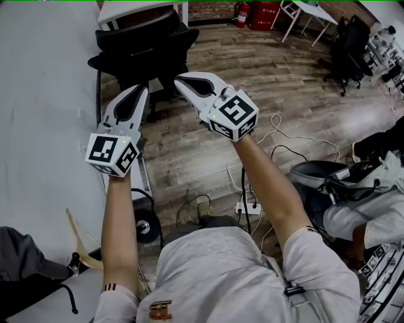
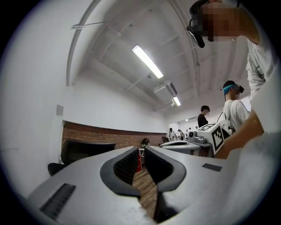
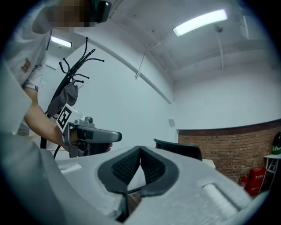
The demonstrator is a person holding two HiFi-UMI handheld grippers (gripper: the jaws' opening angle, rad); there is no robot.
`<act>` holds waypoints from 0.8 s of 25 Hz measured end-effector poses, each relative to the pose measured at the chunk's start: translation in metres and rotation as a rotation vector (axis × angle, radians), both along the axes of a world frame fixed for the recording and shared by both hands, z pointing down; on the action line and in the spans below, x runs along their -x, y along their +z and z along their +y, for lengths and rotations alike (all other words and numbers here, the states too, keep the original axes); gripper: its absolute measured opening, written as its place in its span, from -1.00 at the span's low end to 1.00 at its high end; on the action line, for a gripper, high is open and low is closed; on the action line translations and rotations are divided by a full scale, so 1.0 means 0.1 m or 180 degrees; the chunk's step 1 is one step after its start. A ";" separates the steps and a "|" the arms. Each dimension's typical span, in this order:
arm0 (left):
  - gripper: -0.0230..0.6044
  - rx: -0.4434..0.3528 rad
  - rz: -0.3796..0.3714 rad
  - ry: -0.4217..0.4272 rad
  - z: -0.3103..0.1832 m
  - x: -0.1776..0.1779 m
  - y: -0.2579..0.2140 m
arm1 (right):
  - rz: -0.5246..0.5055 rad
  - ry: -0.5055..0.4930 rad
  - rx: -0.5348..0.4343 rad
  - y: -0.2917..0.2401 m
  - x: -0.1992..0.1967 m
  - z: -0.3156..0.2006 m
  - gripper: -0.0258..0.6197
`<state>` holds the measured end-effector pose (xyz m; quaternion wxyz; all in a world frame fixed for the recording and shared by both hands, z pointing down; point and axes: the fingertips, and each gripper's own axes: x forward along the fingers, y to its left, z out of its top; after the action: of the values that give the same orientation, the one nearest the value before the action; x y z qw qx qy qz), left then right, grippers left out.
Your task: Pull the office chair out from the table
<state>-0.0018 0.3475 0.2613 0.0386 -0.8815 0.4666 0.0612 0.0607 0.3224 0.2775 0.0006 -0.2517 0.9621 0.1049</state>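
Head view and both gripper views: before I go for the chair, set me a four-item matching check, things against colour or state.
Things:
1. office chair
2. left gripper
3. right gripper
4. fire extinguisher

Colour or state:
A. jaws together, empty
B. red, at the far end of the room
C. black, ahead of both grippers, not gripped
D. jaws a narrow gap apart, nothing between them

Pairs: 1-C, 2-D, 3-A, 4-B

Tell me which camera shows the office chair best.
The head view: the office chair shows nearly whole, from above. The left gripper view catches only its backrest; the right gripper view, just its top edge.
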 end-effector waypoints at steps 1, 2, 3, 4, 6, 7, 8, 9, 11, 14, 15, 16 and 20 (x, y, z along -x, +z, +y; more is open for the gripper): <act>-0.81 -0.0001 0.0028 -0.0033 0.01 -0.01 -0.02 | -0.0034 -0.0018 0.0002 0.00 0.00 0.03 -0.91; -0.84 0.0001 0.0056 -0.0065 0.02 -0.02 -0.04 | -0.0060 -0.0039 0.0006 0.01 0.00 0.05 -0.91; -0.87 0.0003 0.0079 -0.0093 0.03 -0.03 -0.03 | -0.0083 -0.0058 0.0013 0.02 0.00 0.07 -0.91; -0.92 0.0008 0.0094 -0.0111 0.02 -0.03 -0.02 | -0.0107 -0.0072 0.0022 0.03 0.01 0.08 -0.91; -0.93 0.0023 0.0113 -0.0112 0.01 -0.05 0.02 | -0.0164 -0.0086 0.0043 0.05 0.04 0.08 -0.91; -0.93 0.0025 0.0120 -0.0100 -0.01 -0.05 0.03 | -0.0193 -0.0090 0.0051 0.04 0.05 0.07 -0.91; -0.93 0.0016 0.0124 -0.0087 -0.02 -0.06 0.04 | -0.0221 -0.0094 0.0056 0.03 0.06 0.06 -0.91; -0.93 0.0000 0.0130 -0.0075 -0.02 -0.06 0.05 | -0.0246 -0.0099 0.0059 0.02 0.07 0.06 -0.91; -0.93 -0.0024 0.0148 -0.0066 -0.03 -0.06 0.03 | -0.0276 -0.0110 0.0055 0.00 0.09 0.05 -0.91; -0.93 -0.0039 0.0152 -0.0066 0.01 -0.08 -0.04 | -0.0286 -0.0124 0.0028 -0.05 0.11 0.11 -0.92; -0.93 -0.0048 0.0145 -0.0066 0.05 -0.10 -0.07 | -0.0296 -0.0124 0.0021 -0.07 0.11 0.14 -0.92; -0.93 -0.0058 0.0139 -0.0064 0.09 -0.11 -0.09 | -0.0309 -0.0120 0.0016 -0.10 0.10 0.18 -0.92; -0.93 -0.0075 0.0134 -0.0056 0.16 -0.11 -0.12 | -0.0312 -0.0106 -0.0012 -0.15 0.09 0.26 -0.92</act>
<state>0.0095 0.3639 0.2496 0.0396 -0.8754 0.4743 0.0849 0.0514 0.3479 0.2622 0.0499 -0.2405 0.9648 0.0943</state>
